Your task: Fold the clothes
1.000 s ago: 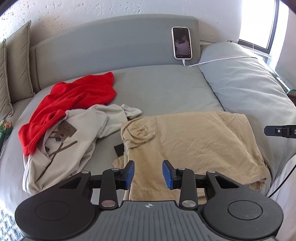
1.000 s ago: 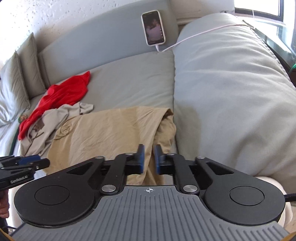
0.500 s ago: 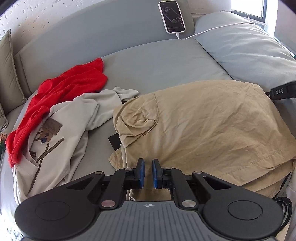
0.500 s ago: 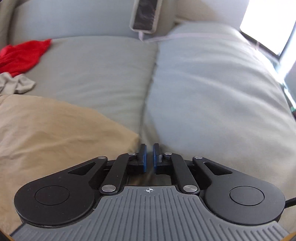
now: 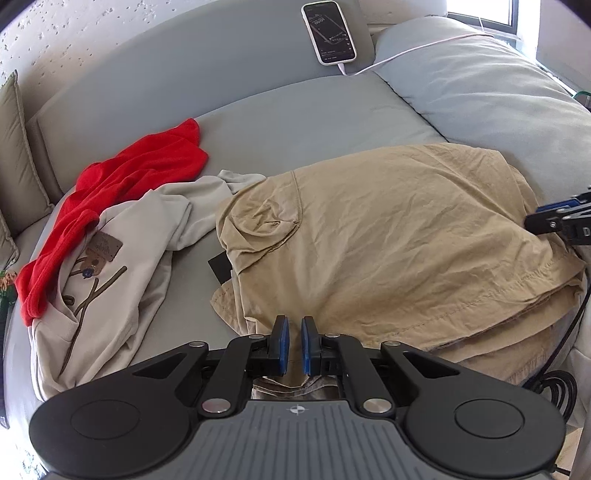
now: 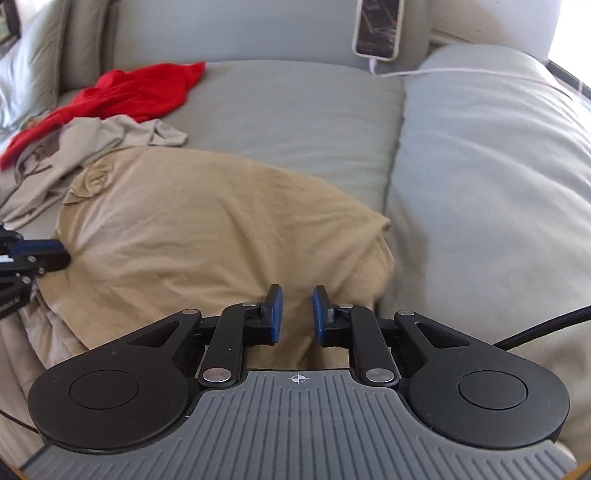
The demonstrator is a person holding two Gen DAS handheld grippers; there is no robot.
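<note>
Left tongs (image 5: 293, 345): closed down since a second ago, jaws nearly together at the tan garment's (image 5: 388, 236) near edge; grip unclear.
Right tongs (image 6: 297, 314): just parted slightly, empty, above its right corner.

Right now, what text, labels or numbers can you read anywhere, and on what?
Nothing reads with certainty.
On the phone screen: large digits, perhaps "00:01", too blurred to confirm.
On the brown patch of the beige sweatshirt: writing too small to read.
On the left gripper body, right wrist view: white lettering, cut off.

3 garments (image 5: 388, 236) (tan, red, beige), 1 phone (image 5: 330, 31), 2 tongs (image 5: 294, 345).
</note>
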